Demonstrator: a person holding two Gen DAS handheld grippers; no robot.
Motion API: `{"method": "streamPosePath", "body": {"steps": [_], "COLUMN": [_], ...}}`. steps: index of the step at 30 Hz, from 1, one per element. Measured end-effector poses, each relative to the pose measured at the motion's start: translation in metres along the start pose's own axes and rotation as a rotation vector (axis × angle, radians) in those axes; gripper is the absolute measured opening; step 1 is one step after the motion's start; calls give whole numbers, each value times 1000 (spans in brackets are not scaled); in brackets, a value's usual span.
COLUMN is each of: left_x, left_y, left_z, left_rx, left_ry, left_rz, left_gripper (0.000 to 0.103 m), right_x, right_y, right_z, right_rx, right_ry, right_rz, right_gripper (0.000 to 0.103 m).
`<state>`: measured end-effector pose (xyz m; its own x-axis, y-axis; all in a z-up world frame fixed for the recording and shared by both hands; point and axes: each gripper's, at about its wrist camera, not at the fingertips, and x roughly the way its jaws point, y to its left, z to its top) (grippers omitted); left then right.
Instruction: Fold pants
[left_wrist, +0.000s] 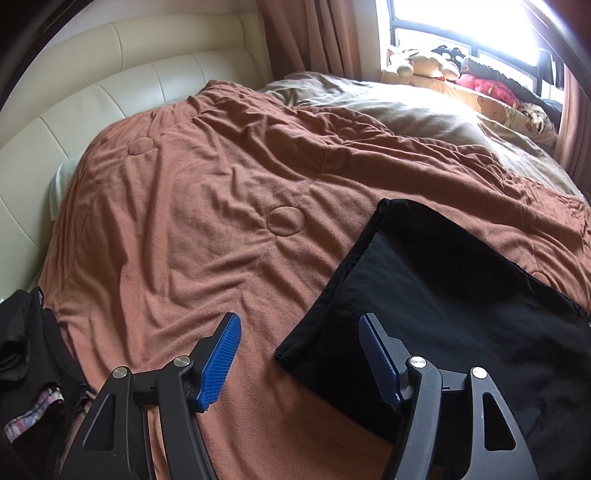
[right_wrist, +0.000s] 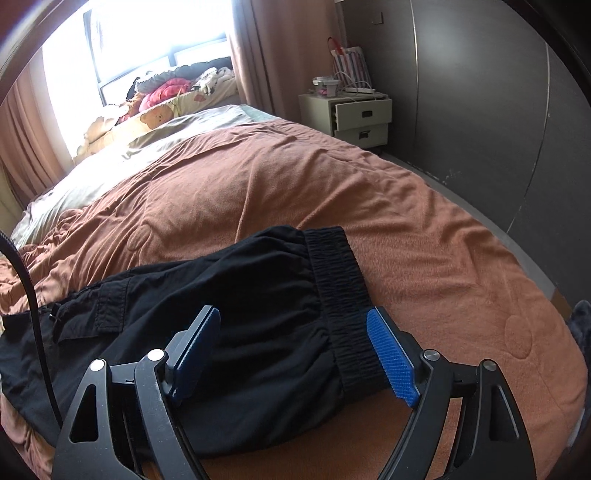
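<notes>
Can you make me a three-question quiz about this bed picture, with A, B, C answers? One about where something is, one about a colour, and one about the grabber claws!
1. Where do the black pants lie?
A. on the brown blanket
B. on the nightstand
C. on the floor

2. What colour are the pads on the gripper fingers?
A. red
B. blue
C. yellow

3. How is the right gripper?
A. shut on the waistband
B. open, pinching nothing
C. shut and empty

Answers:
1 A: the pants rest flat on the brown blanket.
2 B: the ribbed pads are blue.
3 B: its jaws stand wide over the elastic waistband, pressing nothing.
</notes>
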<state>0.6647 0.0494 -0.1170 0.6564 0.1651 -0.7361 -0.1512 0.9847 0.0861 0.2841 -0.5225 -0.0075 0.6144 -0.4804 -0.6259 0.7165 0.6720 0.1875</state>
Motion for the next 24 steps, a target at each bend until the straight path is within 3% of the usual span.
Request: {"method": "streamPosePath", "body": {"steps": [4,11,16,24], "left_x": [16,44,69,91], "left_y": [-4,-13,-21,-37], "left_z": [-16,-18,-20,-26], "left_rx": [32,-1,-19,-9], "left_ry": [57,104,164,183], "left_rz": [7,-29,-40,-47], "left_gripper": [68,65,64,62], "right_x": [-11,-17,-6,12], "right_y": [-14,-28,-33,-36], "right_z": [-14,-31,-40,-46], "right_rx": [21,24,35,68], "right_ry": [19,56,86,130], "right_rz": [1,-5,-12,10], "right_gripper": [81,81,81,81]}}
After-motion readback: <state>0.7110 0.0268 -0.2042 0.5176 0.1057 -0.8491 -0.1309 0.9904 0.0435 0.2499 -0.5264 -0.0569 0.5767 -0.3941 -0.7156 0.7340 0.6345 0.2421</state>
